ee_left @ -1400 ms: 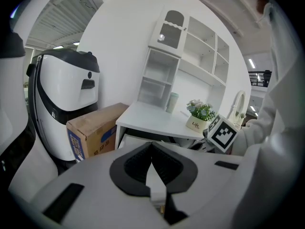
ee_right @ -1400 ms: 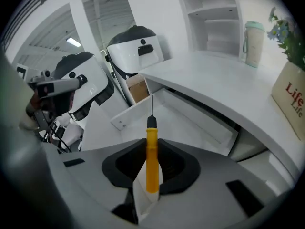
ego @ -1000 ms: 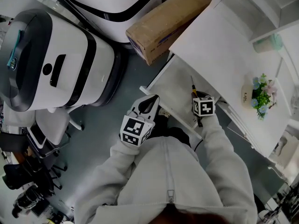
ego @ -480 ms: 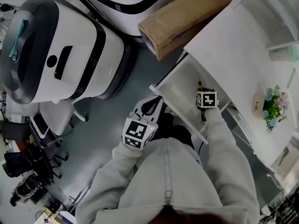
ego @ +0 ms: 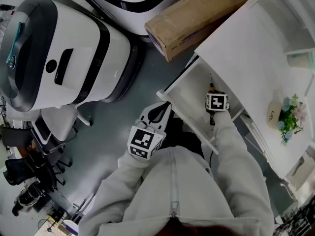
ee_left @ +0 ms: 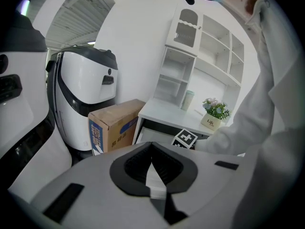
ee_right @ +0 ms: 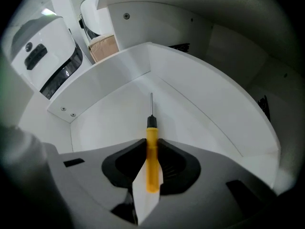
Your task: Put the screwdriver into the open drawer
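Over the open drawer [ee_right: 107,116], my right gripper [ee_right: 151,143] points steeply down, jaws clamped on the yellow handle of the screwdriver [ee_right: 151,159] — its shaft reaches toward the white drawer floor; I cannot tell if it touches. My left gripper [ee_left: 152,151] hovers outside, near the drawer's corner — jaws together, empty.

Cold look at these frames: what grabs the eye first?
The yellow-handled screwdriver, clamped in the right tongs, points down into the open white drawer. In the head view a big white-and-black machine fills the left side, with a cardboard box at top centre. The left tongs are shut and empty.
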The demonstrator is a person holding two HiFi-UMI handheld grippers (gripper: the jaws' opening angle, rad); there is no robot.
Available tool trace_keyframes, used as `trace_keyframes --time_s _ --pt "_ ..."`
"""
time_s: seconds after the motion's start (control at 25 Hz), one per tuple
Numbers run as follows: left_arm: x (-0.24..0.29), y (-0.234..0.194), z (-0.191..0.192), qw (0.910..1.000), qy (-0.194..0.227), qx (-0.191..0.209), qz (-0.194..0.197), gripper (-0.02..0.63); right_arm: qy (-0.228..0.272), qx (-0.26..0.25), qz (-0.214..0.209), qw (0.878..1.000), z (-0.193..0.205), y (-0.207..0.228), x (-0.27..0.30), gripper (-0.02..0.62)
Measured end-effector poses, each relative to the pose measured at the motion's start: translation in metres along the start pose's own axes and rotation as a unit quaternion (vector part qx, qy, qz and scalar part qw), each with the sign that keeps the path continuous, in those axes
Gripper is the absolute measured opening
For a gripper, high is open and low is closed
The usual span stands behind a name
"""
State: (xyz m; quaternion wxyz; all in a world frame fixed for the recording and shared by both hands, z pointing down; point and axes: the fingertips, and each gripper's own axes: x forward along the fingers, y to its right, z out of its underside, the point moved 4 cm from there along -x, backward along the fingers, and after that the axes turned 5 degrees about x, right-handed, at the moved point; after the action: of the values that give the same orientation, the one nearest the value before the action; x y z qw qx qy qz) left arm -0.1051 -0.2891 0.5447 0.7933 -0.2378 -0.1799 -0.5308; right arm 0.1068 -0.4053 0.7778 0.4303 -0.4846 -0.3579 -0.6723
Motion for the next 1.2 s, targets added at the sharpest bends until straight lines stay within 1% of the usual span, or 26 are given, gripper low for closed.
trace_keyframes --time_s 0.08,0.24,0.44,0.56,0.92,1.04,1.2 --pt "0.001 0.0 0.0 1.0 0.0 -0.002 0.0 0.016 0.001 0.006 0.0 1.0 0.002 0.0 0.004 0.092" --pt "0.0 -0.002 0.0 1.0 0.001 -0.001 0.0 0.015 0.006 0.021 0.008 1.0 0.0 0.003 -0.004 0.098" --pt "-0.002 -0.004 0.001 1.0 0.002 -0.002 -0.002 0.016 0.004 0.026 0.008 1.0 0.001 0.007 -0.005 0.126" --pt "-0.003 -0.004 0.002 1.0 0.0 -0.002 0.0 0.016 0.006 0.03 0.001 1.0 0.003 0.008 -0.006 0.141" --pt "-0.006 -0.001 0.001 0.9999 0.008 0.003 0.007 0.016 -0.005 0.042 -0.035 0.998 0.016 0.002 -0.012 0.246" --pt "-0.007 0.001 -0.002 0.9998 0.012 0.008 0.011 0.016 -0.001 0.052 -0.039 0.998 0.018 0.004 -0.02 0.26" --pt "-0.008 0.005 -0.007 0.9995 0.019 0.016 0.02 0.015 0.02 0.071 -0.055 0.996 0.015 0.005 -0.035 0.268"
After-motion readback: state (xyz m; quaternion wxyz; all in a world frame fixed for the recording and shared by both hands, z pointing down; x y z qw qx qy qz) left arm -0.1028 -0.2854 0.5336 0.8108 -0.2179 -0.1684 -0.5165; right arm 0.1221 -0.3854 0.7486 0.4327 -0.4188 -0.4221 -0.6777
